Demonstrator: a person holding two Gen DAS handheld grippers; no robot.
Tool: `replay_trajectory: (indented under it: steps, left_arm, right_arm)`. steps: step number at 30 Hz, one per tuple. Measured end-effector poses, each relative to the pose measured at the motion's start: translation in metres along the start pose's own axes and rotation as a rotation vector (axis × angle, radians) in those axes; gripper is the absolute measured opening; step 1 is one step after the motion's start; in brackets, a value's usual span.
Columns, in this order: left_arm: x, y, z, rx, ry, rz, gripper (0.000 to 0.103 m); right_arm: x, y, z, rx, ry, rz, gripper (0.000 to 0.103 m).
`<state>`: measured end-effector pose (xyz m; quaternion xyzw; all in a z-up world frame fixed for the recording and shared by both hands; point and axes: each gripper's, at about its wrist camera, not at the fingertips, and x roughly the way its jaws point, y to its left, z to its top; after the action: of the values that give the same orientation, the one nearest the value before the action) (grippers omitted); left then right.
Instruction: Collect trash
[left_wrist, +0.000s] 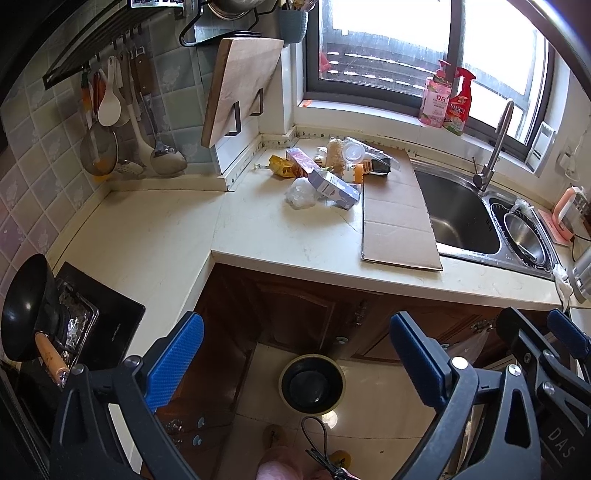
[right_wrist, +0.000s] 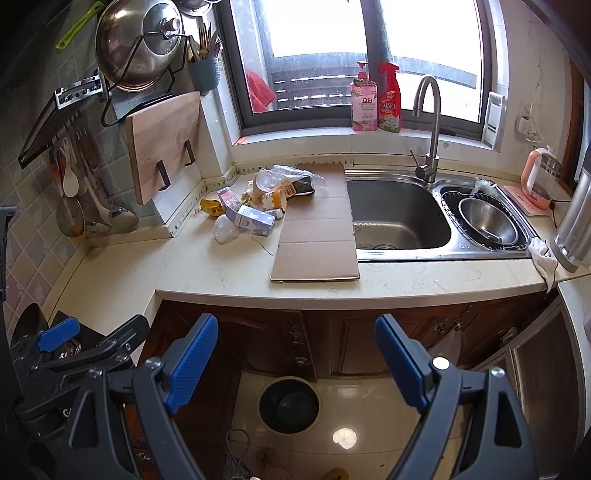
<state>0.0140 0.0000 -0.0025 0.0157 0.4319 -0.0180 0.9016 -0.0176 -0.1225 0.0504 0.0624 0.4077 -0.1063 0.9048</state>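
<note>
Both grippers, left (left_wrist: 295, 369) and right (right_wrist: 297, 365), are hanging released over the bin (right_wrist: 289, 405), so loose trash (right_wrist: 251, 210) up beside the sink (right_wrist: 399, 218) risks scattering off the bench (right_wrist: 406, 280) when grabbed.

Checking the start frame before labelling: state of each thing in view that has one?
left gripper: open, empty
right gripper: open, empty
trash pile: on counter, uncollected
cardboard sheet: flat beside sink
sink basin: empty, tap off
metal bowl: in small basin
trash bin: on floor, open
cutting board: upright in rack
</note>
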Motion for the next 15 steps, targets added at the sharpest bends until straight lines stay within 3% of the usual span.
replay_trajectory:
  steps: [15]
  left_arm:
    - [-0.0049,0.0032,0.0069,0.002,-0.015,-0.003,0.098]
  right_arm:
    - [-0.0043,0.0028,0.0036,0.006,-0.015,0.004,0.088]
